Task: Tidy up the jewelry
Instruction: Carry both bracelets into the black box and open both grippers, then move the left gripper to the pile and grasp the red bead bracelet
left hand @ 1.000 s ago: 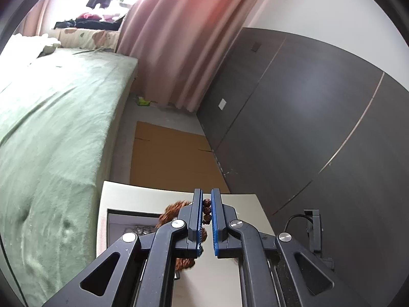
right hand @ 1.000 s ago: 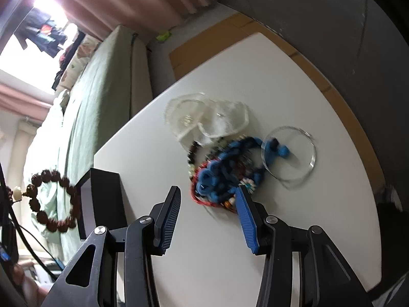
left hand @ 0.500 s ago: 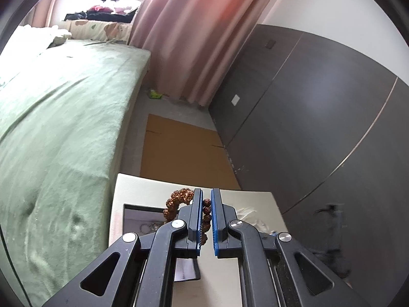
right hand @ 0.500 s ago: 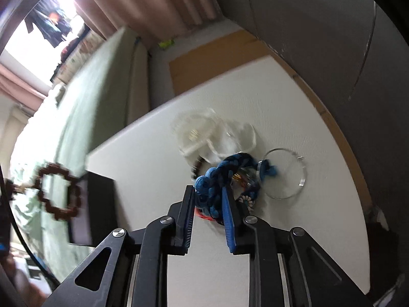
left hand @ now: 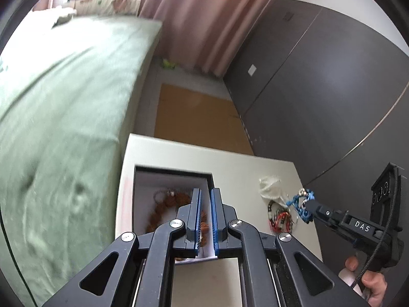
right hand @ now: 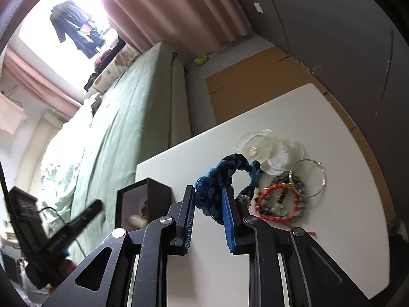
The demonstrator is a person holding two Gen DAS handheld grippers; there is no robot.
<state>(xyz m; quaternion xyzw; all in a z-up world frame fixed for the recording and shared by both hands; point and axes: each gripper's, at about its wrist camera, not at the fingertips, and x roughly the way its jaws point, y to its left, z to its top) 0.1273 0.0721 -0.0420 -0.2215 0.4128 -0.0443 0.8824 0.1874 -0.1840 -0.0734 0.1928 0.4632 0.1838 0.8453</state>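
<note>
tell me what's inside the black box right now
The black box holds a brown beaded bracelet on its white lining. The left gripper covers the near part, so anything there is unseen.

White table — black box; bracelets; plastic bags.

This is a bedroom in a home. A bed under a green cover fills the room to the left of a small white table, with pink curtains and a bright window where clothes hang beyond the bed's far end. To the table's right runs a dark wardrobe wall, and flattened cardboard lies on the floor just beyond the table.
</note>
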